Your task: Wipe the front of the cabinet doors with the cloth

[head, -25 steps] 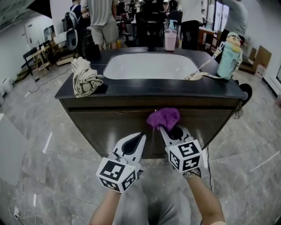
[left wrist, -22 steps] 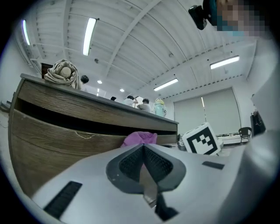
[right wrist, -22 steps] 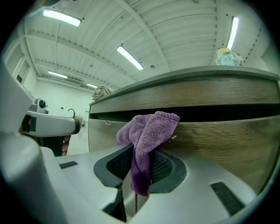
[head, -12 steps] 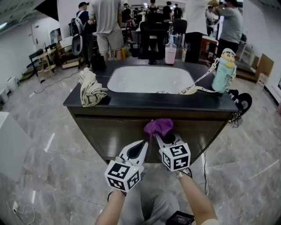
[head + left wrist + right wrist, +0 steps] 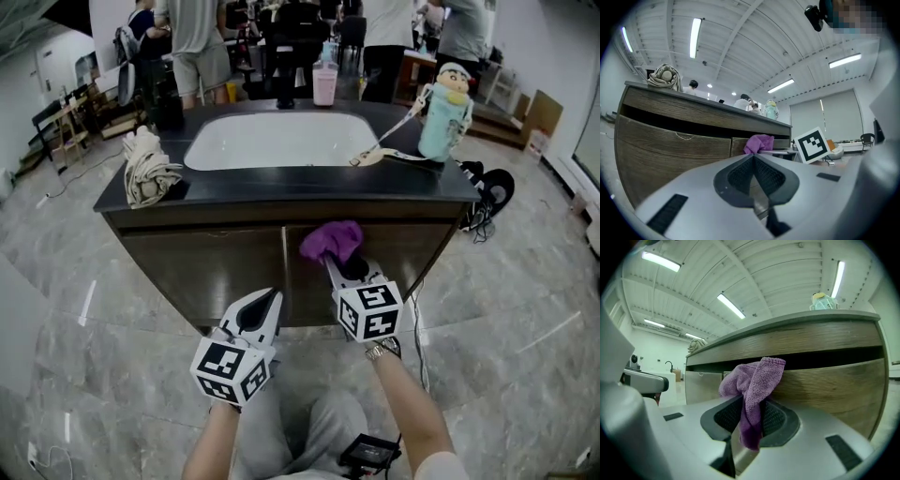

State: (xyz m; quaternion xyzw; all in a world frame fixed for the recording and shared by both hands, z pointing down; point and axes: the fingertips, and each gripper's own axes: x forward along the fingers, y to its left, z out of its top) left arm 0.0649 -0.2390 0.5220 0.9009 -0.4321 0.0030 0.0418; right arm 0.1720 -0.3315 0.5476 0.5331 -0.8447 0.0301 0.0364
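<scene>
Pinching bunched purple cloth [image 5: 330, 240], right hand-held gripper [image 5: 337, 260] at cabinet door [image 5: 206, 267], left hand-held gripper [image 5: 273, 297] closed

Grey marble floor [image 5: 75, 356] surrounds the dark counter [image 5: 281, 185]. A white basin [image 5: 281, 141] sits in its top. Strip lights [image 5: 695, 35] lit overhead.

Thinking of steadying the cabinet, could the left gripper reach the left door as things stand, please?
Probably yes: the left gripper, jaws shut and empty, points at the left door with nothing visible between them.
</scene>
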